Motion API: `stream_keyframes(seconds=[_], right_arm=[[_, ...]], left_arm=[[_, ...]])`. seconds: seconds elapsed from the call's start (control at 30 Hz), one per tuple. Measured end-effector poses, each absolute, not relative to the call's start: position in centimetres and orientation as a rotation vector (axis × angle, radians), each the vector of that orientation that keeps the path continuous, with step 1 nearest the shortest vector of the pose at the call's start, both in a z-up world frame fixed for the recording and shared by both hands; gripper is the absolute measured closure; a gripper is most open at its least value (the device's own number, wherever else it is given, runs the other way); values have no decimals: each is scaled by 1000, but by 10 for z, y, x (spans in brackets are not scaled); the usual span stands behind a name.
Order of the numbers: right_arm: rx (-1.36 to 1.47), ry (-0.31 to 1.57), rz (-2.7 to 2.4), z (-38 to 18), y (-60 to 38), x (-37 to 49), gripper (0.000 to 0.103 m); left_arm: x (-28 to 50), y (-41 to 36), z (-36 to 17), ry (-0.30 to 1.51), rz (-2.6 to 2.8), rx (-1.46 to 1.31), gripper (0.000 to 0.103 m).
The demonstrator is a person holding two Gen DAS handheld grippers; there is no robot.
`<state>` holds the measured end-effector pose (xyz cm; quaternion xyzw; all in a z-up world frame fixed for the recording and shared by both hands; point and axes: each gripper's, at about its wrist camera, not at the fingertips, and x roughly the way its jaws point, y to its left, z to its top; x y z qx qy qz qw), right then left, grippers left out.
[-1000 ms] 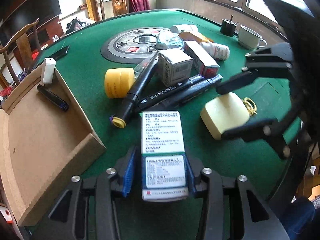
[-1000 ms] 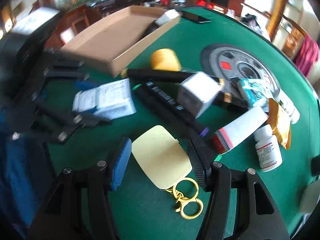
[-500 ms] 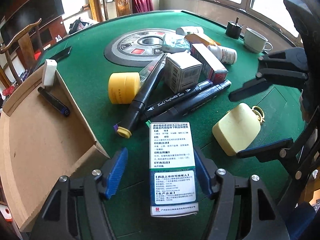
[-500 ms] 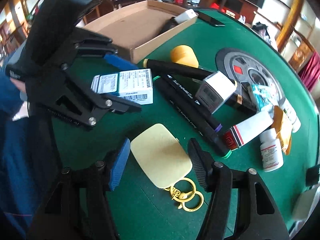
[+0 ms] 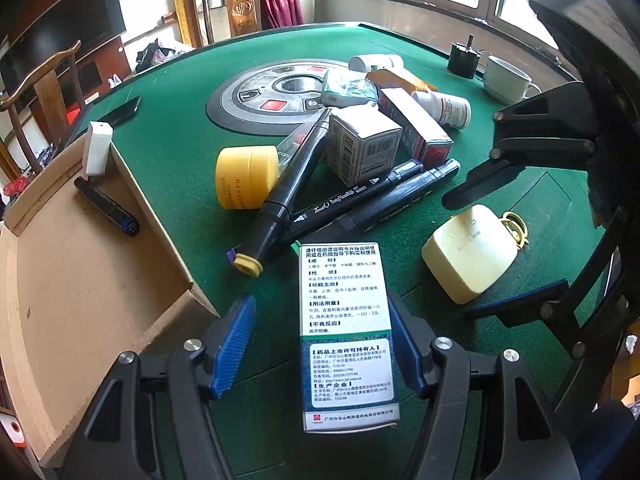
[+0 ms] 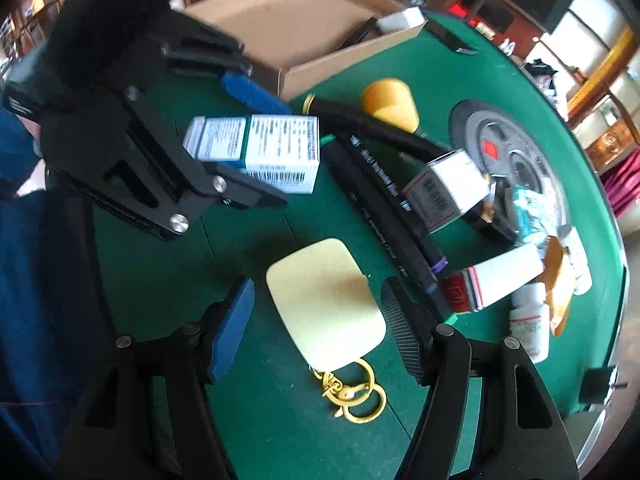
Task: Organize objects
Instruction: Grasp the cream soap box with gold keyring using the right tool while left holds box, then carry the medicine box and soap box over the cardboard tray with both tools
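Left wrist view, left to right. Cardboard tray (image 5: 92, 280) hangs over the left edge of the green tabletop (image 5: 180, 148); inside, at its far end, a white block (image 5: 97, 148) and a dark pen (image 5: 107, 206). Phone (image 5: 126, 110) lies past the tray near the far left edge. Yellow jar (image 5: 246, 178) on its side, touching the markers (image 5: 360, 200), three black ones fanned toward the middle. Grey box (image 5: 364, 144) sits on the markers; red-ended box (image 5: 416, 128), pill bottle (image 5: 444, 108) and packets just behind, by the round centre panel (image 5: 256, 100). Left gripper (image 5: 322, 344) spread wide, fingers either side of the medicine box (image 5: 346, 332), which lies flat on the felt at the near edge; left pad clear of it, right pad close, contact unclear. Cream case (image 5: 470, 254) to the right, near the near-right edge, gold keyring (image 5: 514, 230) attached. Mug (image 5: 506, 80) at the far right edge.

Right wrist view: right gripper (image 6: 318, 326) wide, fingers straddling the cream case (image 6: 326, 300) without touching, keyring (image 6: 354, 392) toward the camera.
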<state>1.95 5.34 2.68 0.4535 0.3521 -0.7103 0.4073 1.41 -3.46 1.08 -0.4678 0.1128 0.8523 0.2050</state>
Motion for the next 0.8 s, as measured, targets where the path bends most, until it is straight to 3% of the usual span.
stream_keyframes(seconds=[0.07, 0.1, 0.17, 0.33, 0.6, 0.8], right_arm=[[1158, 858, -1781, 26, 53, 15, 36], [1184, 819, -1765, 26, 55, 11, 37], [1237, 743, -1767, 26, 61, 6, 52], [1288, 547, -1978, 31, 87, 4, 56], [1261, 73, -2196, 53, 130, 27, 56], [1208, -27, -2226, 75, 134, 33, 56]], left_arm=[[15, -35, 11, 311, 2378, -1294, 42], [17, -34, 12, 303, 2369, -1280, 54], [21, -31, 13, 318, 2375, -1260, 69], [24, -35, 14, 250, 2405, -1253, 69], [32, -50, 39, 112, 2443, -1178, 69], [35, -67, 52, 54, 2474, -1149, 69]])
